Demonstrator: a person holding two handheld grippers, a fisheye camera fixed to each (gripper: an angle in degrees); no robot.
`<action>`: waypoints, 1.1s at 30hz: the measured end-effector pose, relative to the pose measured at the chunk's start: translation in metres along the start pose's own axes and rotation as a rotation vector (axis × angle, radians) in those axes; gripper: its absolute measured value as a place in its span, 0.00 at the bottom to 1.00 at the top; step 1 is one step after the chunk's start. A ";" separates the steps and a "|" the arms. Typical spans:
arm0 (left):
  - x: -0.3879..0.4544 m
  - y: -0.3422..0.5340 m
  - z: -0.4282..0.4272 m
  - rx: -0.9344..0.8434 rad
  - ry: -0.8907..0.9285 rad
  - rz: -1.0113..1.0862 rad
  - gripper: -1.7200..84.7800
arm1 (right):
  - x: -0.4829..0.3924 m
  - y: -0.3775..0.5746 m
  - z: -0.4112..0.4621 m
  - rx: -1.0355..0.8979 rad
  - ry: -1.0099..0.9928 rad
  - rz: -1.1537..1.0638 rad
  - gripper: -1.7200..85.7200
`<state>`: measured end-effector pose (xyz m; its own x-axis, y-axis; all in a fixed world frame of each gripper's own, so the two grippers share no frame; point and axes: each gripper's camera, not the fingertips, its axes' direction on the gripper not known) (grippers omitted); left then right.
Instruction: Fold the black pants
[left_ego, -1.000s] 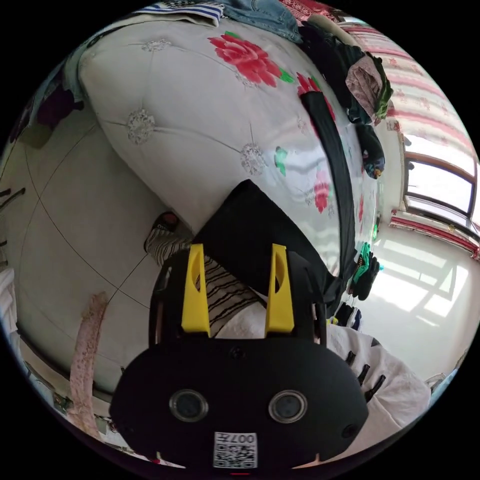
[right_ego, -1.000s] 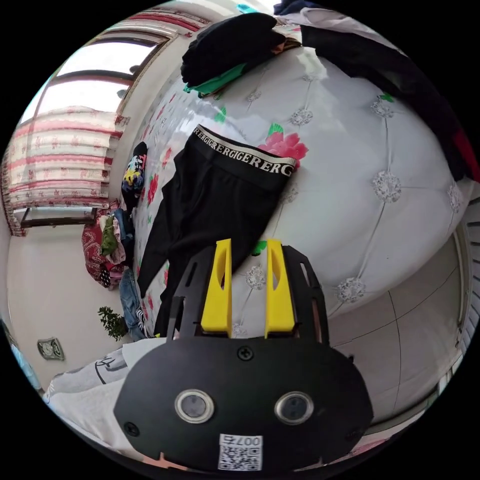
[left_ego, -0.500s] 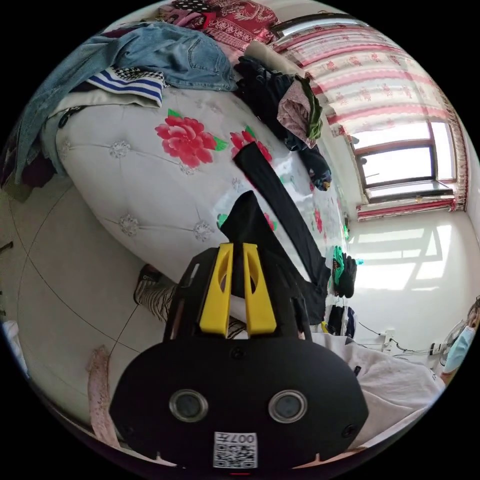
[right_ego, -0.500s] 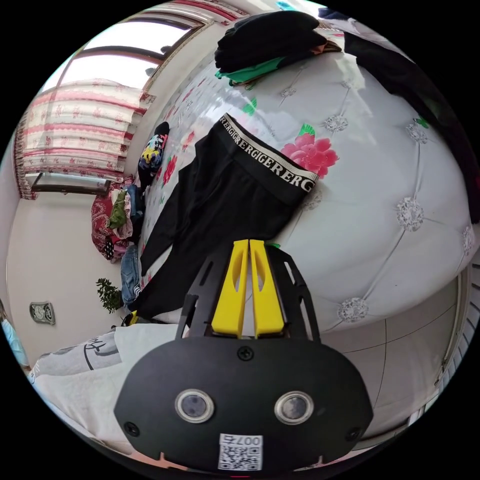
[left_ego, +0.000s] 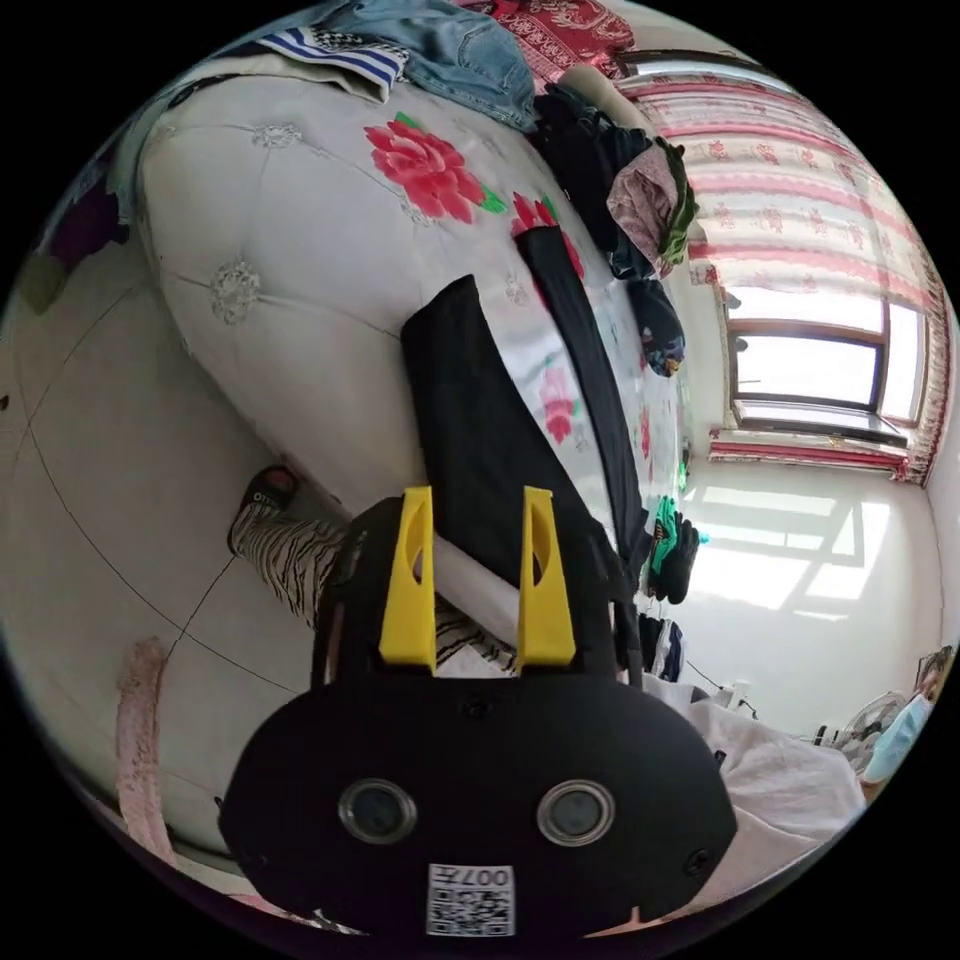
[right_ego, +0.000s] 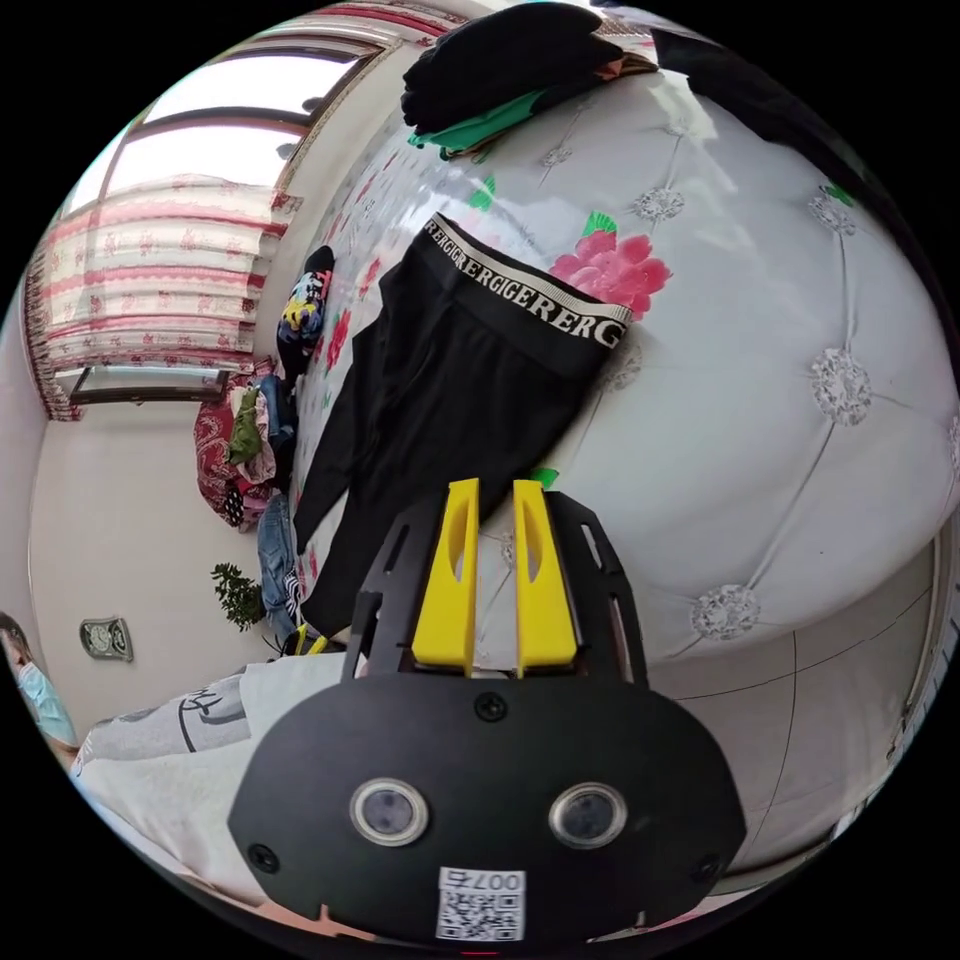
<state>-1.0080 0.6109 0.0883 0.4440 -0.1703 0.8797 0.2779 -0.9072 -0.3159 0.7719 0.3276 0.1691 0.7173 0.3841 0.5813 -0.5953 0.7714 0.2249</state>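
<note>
Currently the black pants (right_ego: 450, 400) lie spread on the flowered bed (right_ego: 780, 330), waistband toward the upper centre of the right gripper view, legs trailing to the lower left. In the left gripper view the two legs (left_ego: 480, 430) run apart up the middle of the frame, not yet laid together. Left gripper (left_ego: 478, 500) stands wide, holding nothing; right gripper (right_ego: 490, 495) is narrowly parted, also empty, near the pants' edge. Judgement: no fold is visible; the whole folding remains to be done
</note>
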 end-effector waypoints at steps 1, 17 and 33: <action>0.000 -0.001 0.000 -0.008 -0.036 -0.011 0.08 | -0.003 -0.003 0.005 -0.004 -0.004 -0.004 0.03; 0.063 0.011 -0.072 0.162 0.393 0.097 0.01 | -0.092 0.007 -0.020 0.227 -0.080 -0.176 0.02; 0.251 -0.185 0.050 0.090 -0.015 0.109 0.13 | -0.313 -0.209 0.166 0.056 0.276 -0.316 0.04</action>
<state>-0.9054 0.7548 0.3494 0.4882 -0.2598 0.8332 0.3019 -0.8455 -0.4405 0.6118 -0.0385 0.0704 0.9333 0.2604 0.2473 -0.3438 0.8471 0.4053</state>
